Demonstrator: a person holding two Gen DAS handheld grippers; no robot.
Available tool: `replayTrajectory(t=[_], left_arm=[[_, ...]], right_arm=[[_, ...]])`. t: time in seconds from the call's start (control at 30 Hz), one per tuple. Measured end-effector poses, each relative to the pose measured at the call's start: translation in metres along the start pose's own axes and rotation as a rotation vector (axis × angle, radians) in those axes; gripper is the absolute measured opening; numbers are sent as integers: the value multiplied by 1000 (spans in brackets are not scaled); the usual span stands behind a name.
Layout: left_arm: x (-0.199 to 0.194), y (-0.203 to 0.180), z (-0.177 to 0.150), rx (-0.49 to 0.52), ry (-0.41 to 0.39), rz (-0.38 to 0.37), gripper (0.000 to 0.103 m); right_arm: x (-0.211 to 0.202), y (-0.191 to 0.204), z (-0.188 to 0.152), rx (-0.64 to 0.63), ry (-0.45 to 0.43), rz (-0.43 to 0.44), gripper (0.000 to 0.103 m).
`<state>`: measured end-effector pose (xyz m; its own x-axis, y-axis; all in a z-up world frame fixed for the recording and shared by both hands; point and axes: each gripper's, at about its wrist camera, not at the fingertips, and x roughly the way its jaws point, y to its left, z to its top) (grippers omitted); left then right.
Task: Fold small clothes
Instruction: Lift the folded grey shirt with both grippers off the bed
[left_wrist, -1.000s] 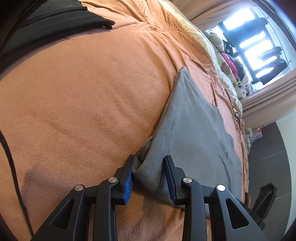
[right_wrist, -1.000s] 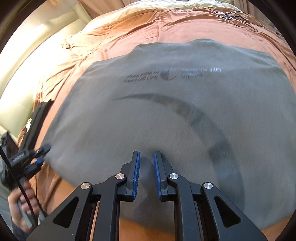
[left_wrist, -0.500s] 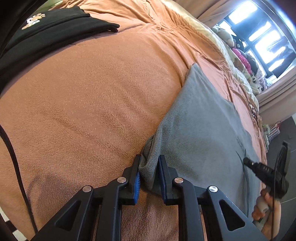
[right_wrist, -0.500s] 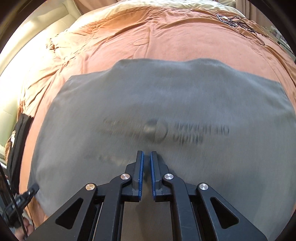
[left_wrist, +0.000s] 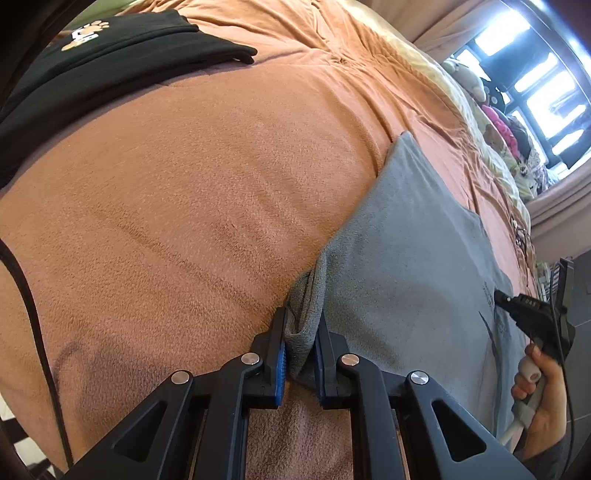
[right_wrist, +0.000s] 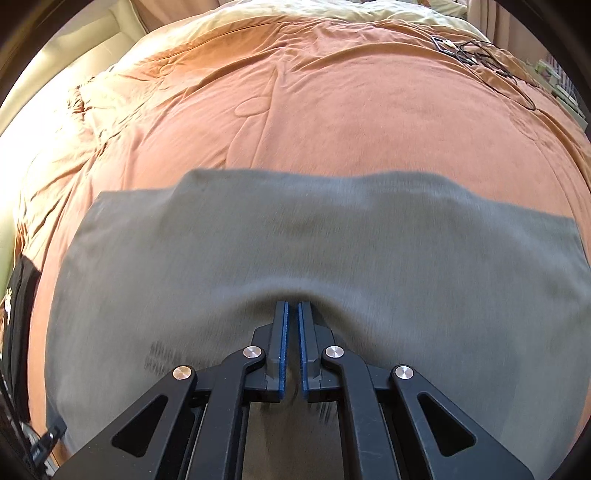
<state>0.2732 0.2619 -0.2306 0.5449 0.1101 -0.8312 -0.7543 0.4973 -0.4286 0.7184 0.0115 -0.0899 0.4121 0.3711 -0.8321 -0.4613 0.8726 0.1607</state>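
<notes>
A grey T-shirt (left_wrist: 413, 251) lies on an orange bedspread (left_wrist: 177, 192). My left gripper (left_wrist: 301, 325) is shut on a bunched corner of the shirt at its near left edge. In the right wrist view the same shirt (right_wrist: 332, 236) spreads wide, blurred by motion, with its near edge lifted over the fingers. My right gripper (right_wrist: 291, 310) is shut on that near edge, the cloth draping down on both sides. The right gripper and the hand holding it also show in the left wrist view (left_wrist: 532, 317) at the right.
A folded black garment (left_wrist: 110, 62) with a paw print lies at the far left of the bed; it also shows in the right wrist view (right_wrist: 18, 295). Stuffed toys (left_wrist: 495, 122) sit by the window. Glasses and a cable (right_wrist: 476, 55) lie at the far right.
Both grippers closed on the shirt's near edge. The right gripper has carried the edge forward over the shirt, so the printed logo is now almost hidden under the fold.
</notes>
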Motion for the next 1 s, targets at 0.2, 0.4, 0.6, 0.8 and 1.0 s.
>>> replayTrajectory(t=[0.2,0.4,0.6,0.8,1.0], left_arm=[[-3,-1,2,-26,13,-16,8],[-16,-1,2,-39,-2,-74,8],[-26,-4,5,-52,-7,-166,7],[-37,-8,9,-60,-10,-271,7],[-49,-23,12,-41,-6,-363,7]], right_arm=[[16,-3,26,3,-11,-19,2],[10,6,30,-48,-22,-44,2],[-29,15,3,-94,-41,-16,2],[-60,17,-40,-89,-18,42,2],[-83,7,-88,-48,9,108,2]])
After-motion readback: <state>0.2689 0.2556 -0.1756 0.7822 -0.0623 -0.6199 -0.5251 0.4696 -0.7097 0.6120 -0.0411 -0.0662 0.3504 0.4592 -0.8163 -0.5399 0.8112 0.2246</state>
